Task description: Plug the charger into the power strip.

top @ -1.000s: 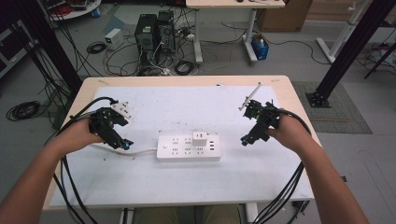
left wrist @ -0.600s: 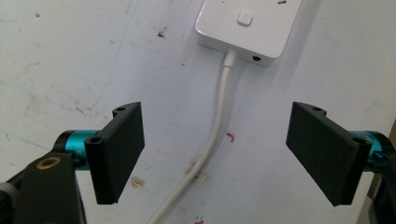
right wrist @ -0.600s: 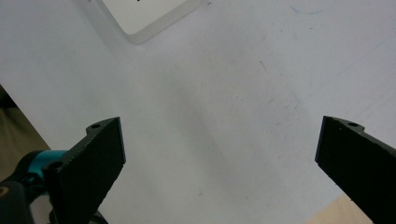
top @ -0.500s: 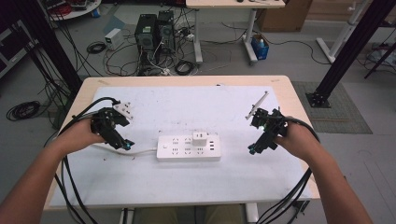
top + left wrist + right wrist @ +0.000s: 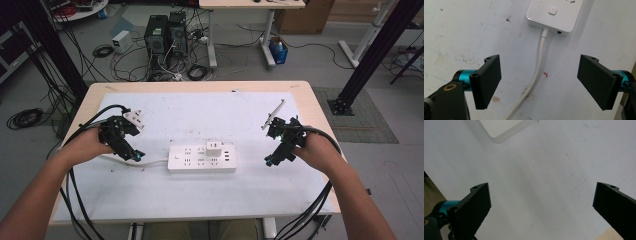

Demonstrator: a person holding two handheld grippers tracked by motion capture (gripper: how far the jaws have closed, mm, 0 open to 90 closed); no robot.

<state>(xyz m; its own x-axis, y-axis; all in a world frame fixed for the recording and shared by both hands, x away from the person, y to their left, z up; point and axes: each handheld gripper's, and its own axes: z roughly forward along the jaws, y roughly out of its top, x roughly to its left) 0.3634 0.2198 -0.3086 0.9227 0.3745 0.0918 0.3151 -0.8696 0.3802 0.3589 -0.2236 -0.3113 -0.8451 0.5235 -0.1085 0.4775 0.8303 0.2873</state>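
On the desk (image 5: 200, 107) lies one power strip (image 5: 201, 158) in the middle, with one white plug (image 5: 215, 147) standing in it and one cord (image 5: 152, 162) running off its left end. There are two hand-held grippers: the left hand-held gripper (image 5: 136, 155) left of the strip and the right hand-held gripper (image 5: 269, 161) to its right. Each has two black jaws standing apart with nothing between the pads.

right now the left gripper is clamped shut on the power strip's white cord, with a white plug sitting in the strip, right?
Not clamped. In the left gripper view the left gripper stands open, its jaws on either side of the white cord without touching it. The white plug does sit in the power strip, as the high view shows.
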